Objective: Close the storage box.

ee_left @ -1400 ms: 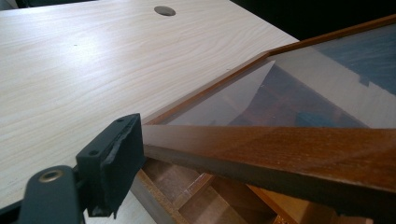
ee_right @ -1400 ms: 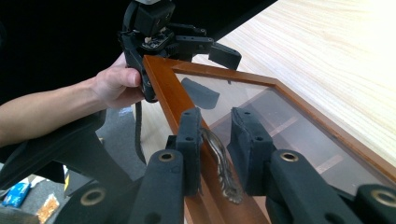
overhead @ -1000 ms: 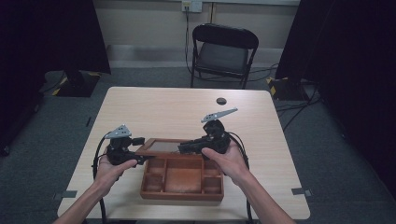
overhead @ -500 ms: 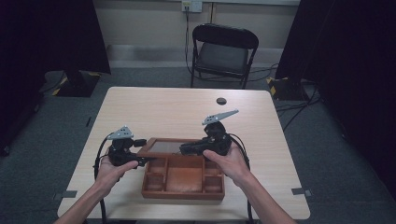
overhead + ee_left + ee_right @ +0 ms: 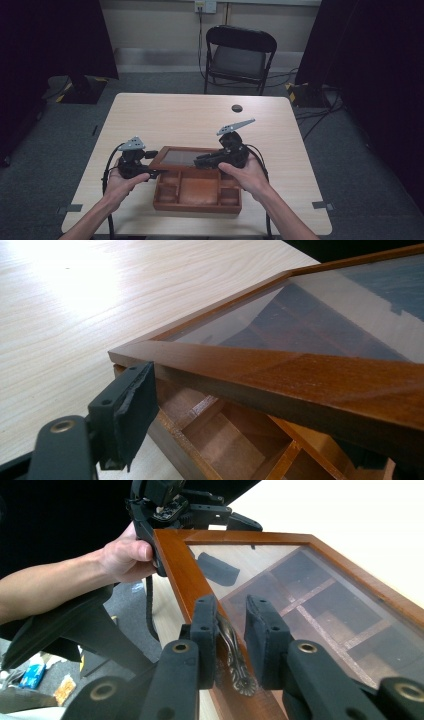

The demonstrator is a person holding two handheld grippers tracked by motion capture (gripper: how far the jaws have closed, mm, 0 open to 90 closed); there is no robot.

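Your brown wooden compartment box (image 5: 197,192) sits at the table's (image 5: 165,120) near edge, its long axis running left to right, its visible compartments bare. Its glass-paned lid (image 5: 310,595) is tilted partly up. Your right gripper (image 5: 231,642) has narrow jaws bracketing the brass handle (image 5: 234,655). Your left gripper (image 5: 131,407) clasps the lid's frame corner.

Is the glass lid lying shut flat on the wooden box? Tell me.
No: in the left gripper view the glass lid is raised, its front edge standing above the wooden box with open compartments showing underneath.
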